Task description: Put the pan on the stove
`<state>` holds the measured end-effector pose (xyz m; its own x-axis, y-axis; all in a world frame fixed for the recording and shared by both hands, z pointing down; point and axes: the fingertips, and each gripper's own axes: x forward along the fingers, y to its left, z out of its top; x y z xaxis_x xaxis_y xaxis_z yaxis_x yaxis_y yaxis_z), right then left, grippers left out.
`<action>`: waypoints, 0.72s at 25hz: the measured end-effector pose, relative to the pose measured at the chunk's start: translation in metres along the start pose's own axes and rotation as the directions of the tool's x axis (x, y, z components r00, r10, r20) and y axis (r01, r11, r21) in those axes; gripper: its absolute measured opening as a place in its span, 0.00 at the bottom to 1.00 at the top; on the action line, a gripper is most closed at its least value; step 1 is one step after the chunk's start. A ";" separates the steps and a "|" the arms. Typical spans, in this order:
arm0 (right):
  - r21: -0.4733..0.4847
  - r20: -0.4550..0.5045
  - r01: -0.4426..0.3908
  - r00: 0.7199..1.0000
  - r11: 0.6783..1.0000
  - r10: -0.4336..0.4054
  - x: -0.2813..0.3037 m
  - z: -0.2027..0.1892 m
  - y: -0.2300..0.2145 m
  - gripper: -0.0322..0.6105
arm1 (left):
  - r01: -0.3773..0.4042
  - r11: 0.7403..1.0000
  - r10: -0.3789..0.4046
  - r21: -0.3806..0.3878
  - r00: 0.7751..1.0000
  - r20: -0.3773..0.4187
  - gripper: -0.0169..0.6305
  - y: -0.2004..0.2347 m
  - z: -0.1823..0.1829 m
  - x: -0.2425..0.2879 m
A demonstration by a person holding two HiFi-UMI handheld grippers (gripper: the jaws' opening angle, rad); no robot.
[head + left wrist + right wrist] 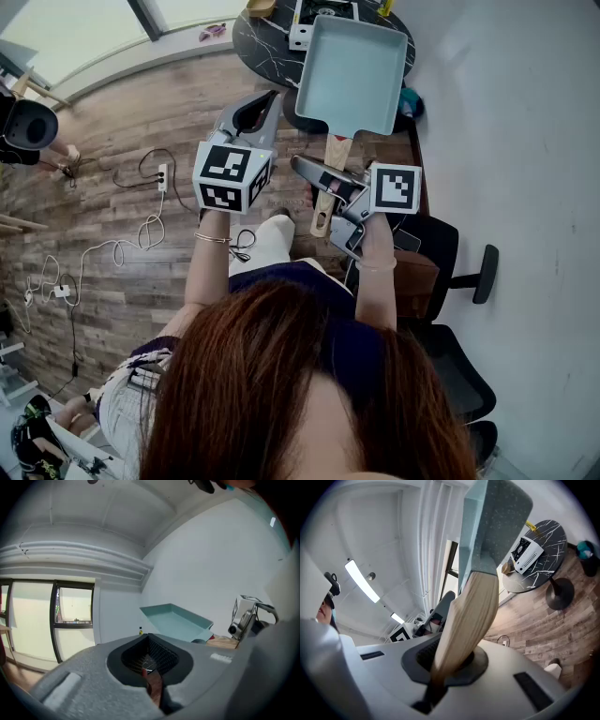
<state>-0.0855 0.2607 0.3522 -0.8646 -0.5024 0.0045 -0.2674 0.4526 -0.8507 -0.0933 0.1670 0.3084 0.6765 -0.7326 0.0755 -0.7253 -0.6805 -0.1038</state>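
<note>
Wood floor (122, 122) below, pan (349, 80) handle clamped in right gripper (317, 174)

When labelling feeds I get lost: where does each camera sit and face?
Head view: on the head, steeply down; hair, forearms, left gripper, right gripper.
Left gripper view: on that gripper, facing wall and window; its empty shut jaws.
Right gripper view: on that gripper, facing the marble table; jaws clamp the wooden handle.
Shared: all show the teal pan.
</note>
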 end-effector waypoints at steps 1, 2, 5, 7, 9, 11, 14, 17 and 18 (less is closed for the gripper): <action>-0.004 -0.004 0.004 1.000 1.000 -0.004 0.000 0.003 -0.002 0.07 | -0.002 1.000 0.002 -0.007 1.000 0.001 0.05 0.001 0.000 0.003; -0.007 -0.008 0.009 1.000 1.000 -0.009 0.000 0.005 -0.003 0.07 | -0.003 1.000 0.003 -0.013 1.000 0.002 0.05 0.003 0.001 0.006; -0.016 -0.013 0.023 1.000 1.000 -0.023 0.001 0.016 -0.010 0.07 | -0.001 1.000 0.001 -0.019 1.000 0.002 0.05 0.008 0.001 0.018; -0.021 -0.012 0.026 1.000 0.999 -0.026 0.003 0.023 -0.014 0.08 | 0.004 1.000 -0.004 -0.015 1.000 0.000 0.05 0.011 0.001 0.027; -0.018 -0.009 0.021 1.000 1.000 -0.021 0.006 0.029 -0.018 0.08 | 0.011 1.000 -0.011 -0.018 1.000 0.000 0.05 0.014 0.000 0.035; -0.010 -0.001 0.006 1.000 1.000 -0.006 0.008 0.035 -0.020 0.08 | 0.015 1.000 -0.015 -0.022 1.000 0.000 0.05 0.018 0.000 0.042; -0.001 0.006 0.011 1.000 1.000 -0.011 0.011 0.045 -0.025 0.08 | 0.022 1.000 -0.022 -0.022 1.000 0.000 0.05 0.025 0.000 0.052; -0.003 0.009 0.017 1.000 1.000 -0.017 0.014 0.054 -0.032 0.08 | 0.030 0.999 -0.030 -0.020 1.000 0.001 0.05 0.030 0.001 0.063; -0.003 0.010 0.016 1.000 1.000 -0.015 0.016 0.058 -0.034 0.09 | 0.032 0.999 -0.032 -0.018 0.999 0.002 0.05 0.032 0.001 0.066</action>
<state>-0.0659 0.1945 0.3512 -0.8560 -0.5168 0.0123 -0.2821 0.4470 -0.8489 -0.0717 0.0968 0.3093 0.6998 -0.7102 0.0771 -0.7053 -0.7040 -0.0830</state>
